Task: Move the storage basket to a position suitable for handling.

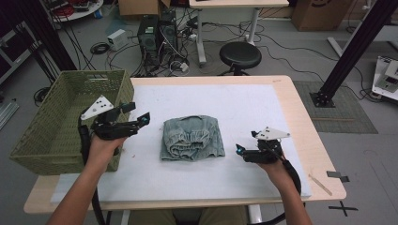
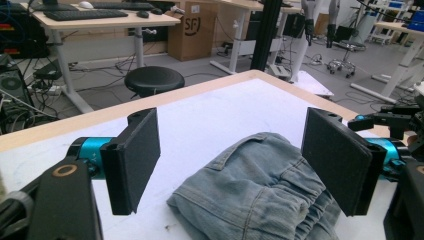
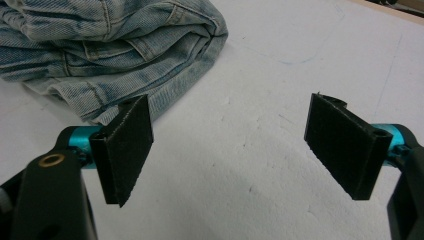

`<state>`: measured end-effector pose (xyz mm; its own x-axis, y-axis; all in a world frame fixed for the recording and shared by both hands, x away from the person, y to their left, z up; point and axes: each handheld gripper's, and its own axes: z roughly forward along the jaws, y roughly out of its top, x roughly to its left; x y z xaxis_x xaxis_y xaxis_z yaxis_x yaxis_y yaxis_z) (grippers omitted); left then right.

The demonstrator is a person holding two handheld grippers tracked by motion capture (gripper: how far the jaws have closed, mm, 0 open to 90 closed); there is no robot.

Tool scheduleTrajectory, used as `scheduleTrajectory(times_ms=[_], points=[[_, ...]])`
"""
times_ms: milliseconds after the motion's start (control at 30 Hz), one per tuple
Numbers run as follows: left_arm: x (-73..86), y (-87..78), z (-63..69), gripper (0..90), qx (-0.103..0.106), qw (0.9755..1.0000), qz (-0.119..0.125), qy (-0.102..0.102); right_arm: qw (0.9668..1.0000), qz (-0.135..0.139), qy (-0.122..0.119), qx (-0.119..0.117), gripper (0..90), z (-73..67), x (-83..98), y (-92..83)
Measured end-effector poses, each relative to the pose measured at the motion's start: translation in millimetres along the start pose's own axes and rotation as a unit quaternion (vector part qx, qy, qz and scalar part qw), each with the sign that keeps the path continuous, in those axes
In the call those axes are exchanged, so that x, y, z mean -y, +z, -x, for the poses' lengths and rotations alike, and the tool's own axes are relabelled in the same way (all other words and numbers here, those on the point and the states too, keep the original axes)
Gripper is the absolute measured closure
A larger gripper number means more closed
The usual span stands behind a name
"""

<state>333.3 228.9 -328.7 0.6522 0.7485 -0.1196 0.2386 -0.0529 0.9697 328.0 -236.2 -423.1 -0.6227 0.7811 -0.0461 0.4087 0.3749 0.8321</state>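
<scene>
Folded jeans (image 1: 192, 137) lie between the left tongs (image 1: 141, 118) and right tongs (image 1: 240, 151) — both spread apart, holding nothing.

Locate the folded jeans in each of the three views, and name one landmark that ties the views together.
High view: the folded jeans lie mid-table, between the two grippers.
Left gripper view: bottom centre, between and beyond the open jaws.
Right gripper view: top left, above the left-hand jaw.
Shared landmark: the white mat under the jeans, seen in all three.
</scene>
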Motion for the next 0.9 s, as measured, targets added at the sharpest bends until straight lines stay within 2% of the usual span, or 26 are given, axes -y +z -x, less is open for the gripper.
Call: scheduleTrajectory(times_ms=[267, 500, 700, 900], points=[[14.9, 21.9, 11.2, 23.7, 0.023, 0.9997, -0.007, -0.003, 1.0, 0.0, -0.002, 0.0, 20.4, 0.2, -0.2, -0.4], [23.8, 38.8, 19.2, 23.7, 0.035, 0.9992, -0.016, 0.013, 1.0, -0.001, -0.005, 0.002, 20.4, 0.6, -0.3, -1.0], [34.2, 51.0, 16.1, 23.7, 0.039, 0.9988, -0.026, 0.011, 1.0, 0.002, -0.003, 0.003, 20.4, 1.0, -1.0, -2.4], [43.9, 58.9, 12.6, 23.7, 0.04, 0.9985, -0.037, -0.002, 1.0, 0.001, -0.003, 0.005, 20.4, 2.1, -0.1, -3.6]])
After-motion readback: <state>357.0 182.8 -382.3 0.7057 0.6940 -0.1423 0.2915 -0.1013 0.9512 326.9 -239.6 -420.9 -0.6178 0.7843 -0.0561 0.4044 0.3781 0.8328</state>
